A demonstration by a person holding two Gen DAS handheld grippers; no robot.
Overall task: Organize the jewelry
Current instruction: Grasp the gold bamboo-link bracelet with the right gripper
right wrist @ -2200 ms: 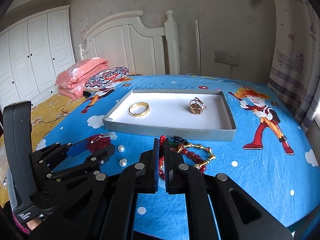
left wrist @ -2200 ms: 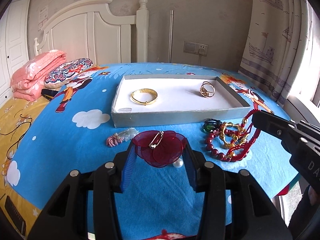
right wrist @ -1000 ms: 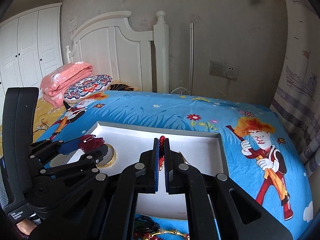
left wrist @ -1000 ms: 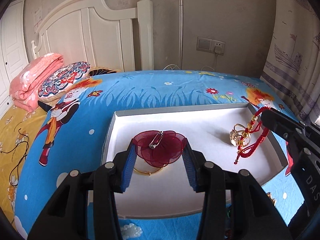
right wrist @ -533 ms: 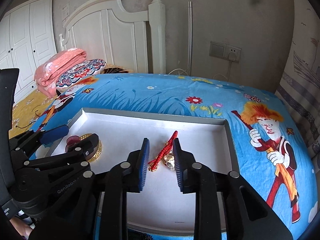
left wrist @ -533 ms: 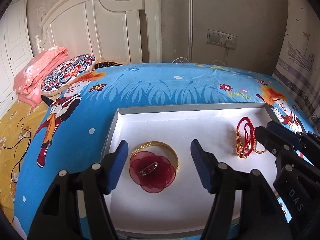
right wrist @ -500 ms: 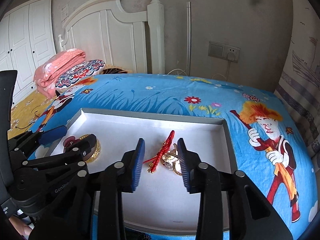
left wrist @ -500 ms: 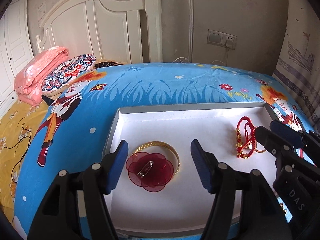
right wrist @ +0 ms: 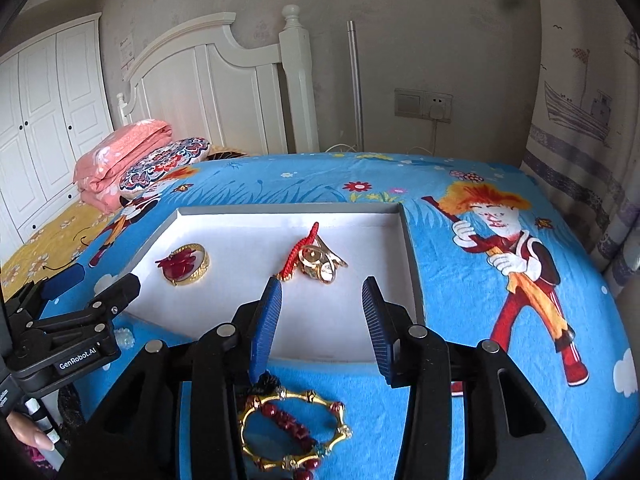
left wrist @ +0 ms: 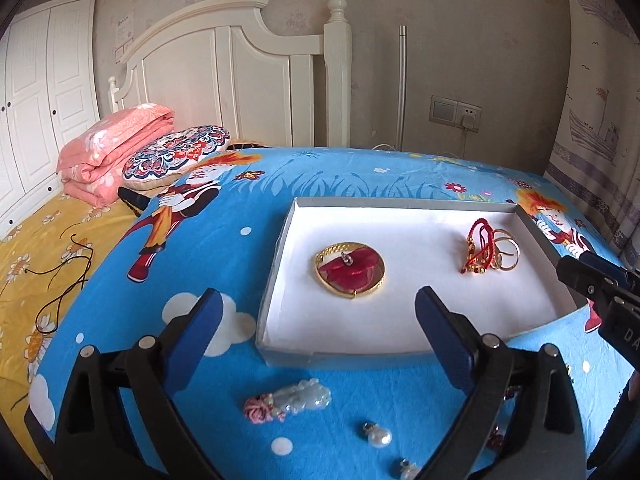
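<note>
Jewelry lies in a shallow grey tray (left wrist: pixel 276 264) on the bed: red flower brooch (left wrist: pixel 352 267) left, red cord bracelet (left wrist: pixel 478 246) right. Left gripper (left wrist: pixel 316 336) and right gripper (right wrist: pixel 320 320) hover wide open, empty.

Your left gripper (left wrist: pixel 316 332) has its blue-padded fingers (left wrist: pixel 192 332) spread wide, holding nothing. Your right gripper (right wrist: pixel 320 328), at its 3 o'clock, is likewise parted and empty, both angled downward.

Both grippers: black plastic frames w/ silver screws, blue ribbed jaws; left one marked "GenRobot.AI".
</note>
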